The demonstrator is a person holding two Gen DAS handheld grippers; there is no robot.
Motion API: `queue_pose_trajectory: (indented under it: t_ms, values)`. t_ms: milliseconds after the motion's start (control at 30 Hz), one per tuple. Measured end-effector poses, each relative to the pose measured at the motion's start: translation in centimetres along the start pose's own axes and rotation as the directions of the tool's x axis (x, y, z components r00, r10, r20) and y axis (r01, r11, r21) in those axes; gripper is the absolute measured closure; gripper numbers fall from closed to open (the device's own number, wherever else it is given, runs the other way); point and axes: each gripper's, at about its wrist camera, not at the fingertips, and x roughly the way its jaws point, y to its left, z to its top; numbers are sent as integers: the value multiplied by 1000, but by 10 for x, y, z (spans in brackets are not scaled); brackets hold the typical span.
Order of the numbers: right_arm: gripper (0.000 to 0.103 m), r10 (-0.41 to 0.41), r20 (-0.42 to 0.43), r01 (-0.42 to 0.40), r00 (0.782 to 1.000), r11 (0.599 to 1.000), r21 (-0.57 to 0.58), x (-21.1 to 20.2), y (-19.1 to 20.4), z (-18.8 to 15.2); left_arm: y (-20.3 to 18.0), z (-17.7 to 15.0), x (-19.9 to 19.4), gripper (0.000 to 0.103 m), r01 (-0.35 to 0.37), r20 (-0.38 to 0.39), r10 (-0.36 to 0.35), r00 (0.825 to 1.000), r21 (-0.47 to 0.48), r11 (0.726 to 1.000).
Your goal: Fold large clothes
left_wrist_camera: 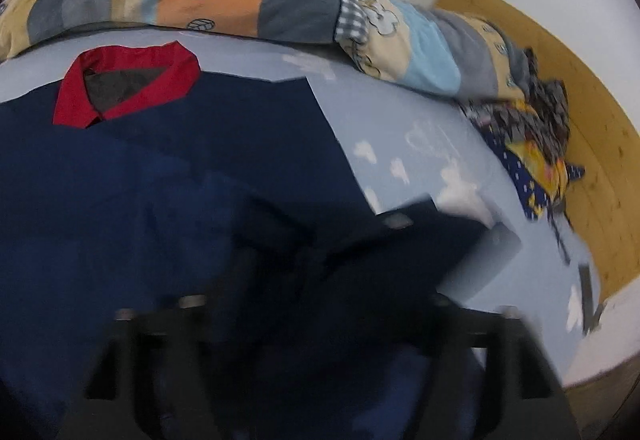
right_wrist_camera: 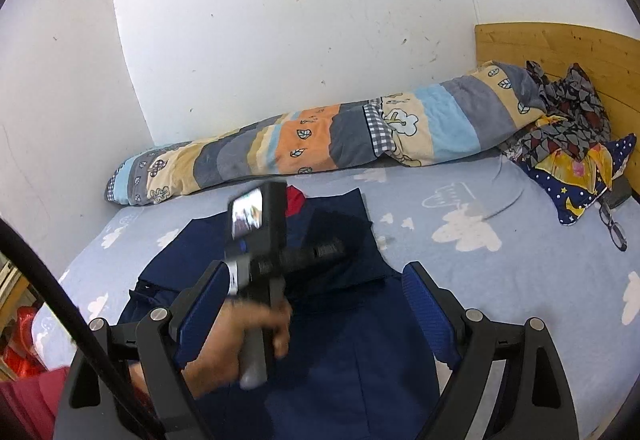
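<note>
Left wrist view. Shirt, navy with a red collar, lies flat on the bed, collar toward the rolled quilt. The side away from the headboard runs out of frame. On the headboard side a dark flap of cloth, blurred, stands lifted above the sheet and over the shirt body; judged a sleeve or side panel being carried inward, so the first side fold looks under way, not finished. Left tool: fingers dark and smeared against dark cloth. Fabric bunches between them, yet I cannot tell whether they are clamped on it or how wide they stand.

Right wrist view. Shirt lies between this camera and the quilt, one upper part already doubled over near the collar. Right tool: blue-padded fingers spread wide, nothing between them, hovering above the lower shirt, apparently not touching. Left hand grips its own tool's handle in front.

Left to do, by my reckoning: finish this side, fold the other, then fold lengthwise.
</note>
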Motion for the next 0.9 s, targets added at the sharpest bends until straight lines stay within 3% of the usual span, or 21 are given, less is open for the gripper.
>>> queue_pose_trajectory:
  t_ms: [100, 200, 300, 400, 467, 533, 633, 667, 700, 767, 900]
  values:
    - [12, -6, 4, 6, 1000, 1000, 5, 1, 1, 0, -4, -4, -29, 26, 16, 38, -19, 999, 72, 997]
    - [12, -9, 2, 9, 1000, 1000, 3, 2, 3, -1, 7, 0, -70, 14, 3, 119, -18, 993, 124, 992]
    - [12, -16, -7, 16, 1000, 1000, 2, 7, 1, -1, 43, 8, -106, 11, -86, 203, 59, 977, 125, 988]
    - [12, -23, -11, 23, 1000, 1000, 14, 9, -3, -1, 109, 8, -131, 11, -218, 224, 201, 954, 53, 975]
    - [12, -35, -7, 35, 999, 999, 22, 9, -6, -1, 159, 1, -140, 11, -319, 211, 315, 925, -17, 948]
    - [12, -47, -12, 47, 999, 998, 38, 11, -12, -1, 217, -12, -142, 11, -428, 134, 439, 888, -104, 898]
    - [12, -62, -40, 64, 997, 995, 73, 18, -21, -2, 281, -34, -135, 12, -504, -29, 508, 861, -189, 843]
    - [12, -66, -52, 70, 996, 994, 85, 21, -24, -3, 292, -41, -142, 14, -483, -16, 491, 871, -211, 850]
    - [12, -69, -65, 75, 996, 992, 97, 25, -27, -4, 293, -43, -149, 14, -466, 3, 478, 879, -216, 858]
    - [12, -78, -86, 87, 993, 990, 107, 32, -33, -5, 288, -45, -163, 14, -483, 22, 498, 867, -208, 850]
    - [12, -83, -127, 96, 988, 990, 104, 44, -35, -11, 258, -47, -192, 14, -464, 108, 486, 867, -178, 868]
